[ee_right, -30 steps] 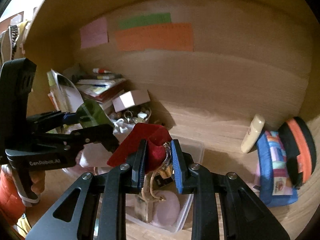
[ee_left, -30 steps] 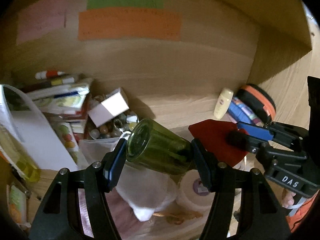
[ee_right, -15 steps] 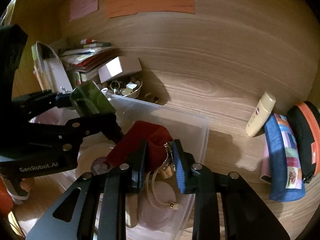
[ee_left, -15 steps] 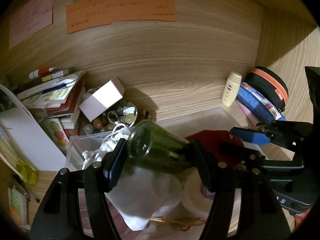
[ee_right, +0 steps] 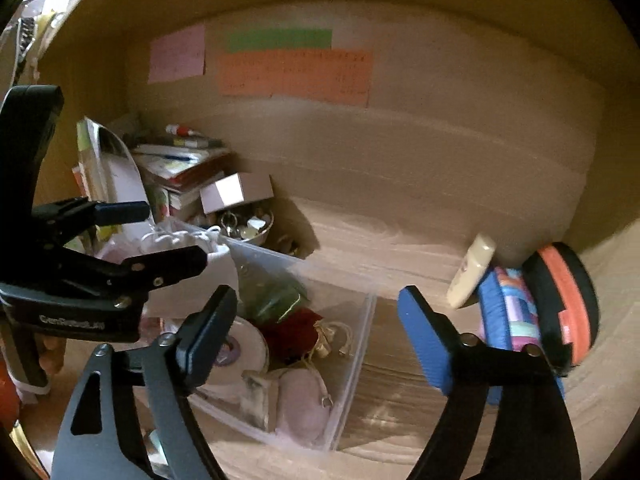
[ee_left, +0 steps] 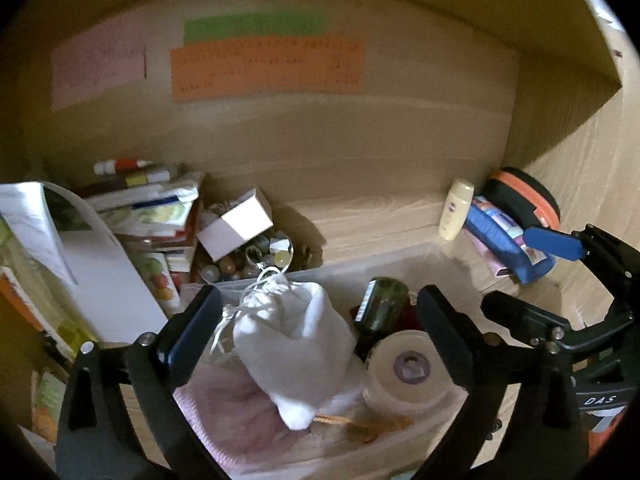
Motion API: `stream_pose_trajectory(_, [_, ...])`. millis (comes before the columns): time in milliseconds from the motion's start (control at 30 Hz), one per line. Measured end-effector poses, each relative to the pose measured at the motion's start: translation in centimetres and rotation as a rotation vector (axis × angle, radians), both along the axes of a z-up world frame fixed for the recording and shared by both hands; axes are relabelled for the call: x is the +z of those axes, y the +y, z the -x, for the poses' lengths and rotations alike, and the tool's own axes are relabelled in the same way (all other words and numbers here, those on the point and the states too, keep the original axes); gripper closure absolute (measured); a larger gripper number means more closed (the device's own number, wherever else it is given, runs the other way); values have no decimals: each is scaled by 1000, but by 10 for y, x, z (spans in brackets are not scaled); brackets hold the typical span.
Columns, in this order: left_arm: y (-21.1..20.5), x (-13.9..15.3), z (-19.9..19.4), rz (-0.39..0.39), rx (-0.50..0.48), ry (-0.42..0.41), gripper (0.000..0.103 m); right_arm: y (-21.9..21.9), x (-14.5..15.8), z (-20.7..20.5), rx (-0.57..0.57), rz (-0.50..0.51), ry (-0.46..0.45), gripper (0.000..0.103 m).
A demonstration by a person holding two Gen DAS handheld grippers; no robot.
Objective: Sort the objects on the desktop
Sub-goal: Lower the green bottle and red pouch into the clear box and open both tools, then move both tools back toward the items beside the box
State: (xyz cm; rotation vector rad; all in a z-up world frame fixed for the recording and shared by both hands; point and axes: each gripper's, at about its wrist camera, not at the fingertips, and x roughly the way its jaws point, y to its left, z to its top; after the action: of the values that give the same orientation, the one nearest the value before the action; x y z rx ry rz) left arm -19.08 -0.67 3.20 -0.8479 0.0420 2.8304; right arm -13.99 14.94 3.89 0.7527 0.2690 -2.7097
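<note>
Left wrist view: a wood-grain desk surface (ee_left: 372, 216) is seen, enclosed by a back panel (ee_left: 320, 136) carrying pink, green and orange paper notes (ee_left: 266, 66). A clear plastic bin (ee_left: 352, 268) sits on the desk; in it lie a white drawstring pouch (ee_left: 296, 340), a green glass bottle (ee_left: 382, 308) on its side, a tape roll (ee_left: 408, 372) and a red pouch, mostly hidden here. The left gripper (ee_left: 316, 328) is spread wide and empty above the bin. The right gripper (ee_right: 320, 332) is likewise wide and empty, over the bin's right edge.

Right wrist view only: the red pouch (ee_right: 292, 330) with its cord and the bin's near corner (ee_right: 360, 344) are shown plainly. Both views show a stack of books (ee_left: 152, 208) left, a cream tube (ee_right: 472, 272) and an orange-black case (ee_right: 564, 304) right.
</note>
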Motion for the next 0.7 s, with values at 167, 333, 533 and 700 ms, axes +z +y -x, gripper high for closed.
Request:
stream_pose_trajectory(167, [-4,8,-20,14,19,19,3,-4,7,-21,21,8,-3,20])
stream_pose_trajectory(333, [-14,13,-45,16,34,36,2,-5,8,-46,35,-10,14,19])
stream_pose_trajectory(533, [-24,6,-70,28,46,24,2,-3,0,-73,44,-26,13,16])
stream_pose_trajectory(700, [-29,-12,-87,41,43,-19,2,4,-17,-85,25,-38,-26,12])
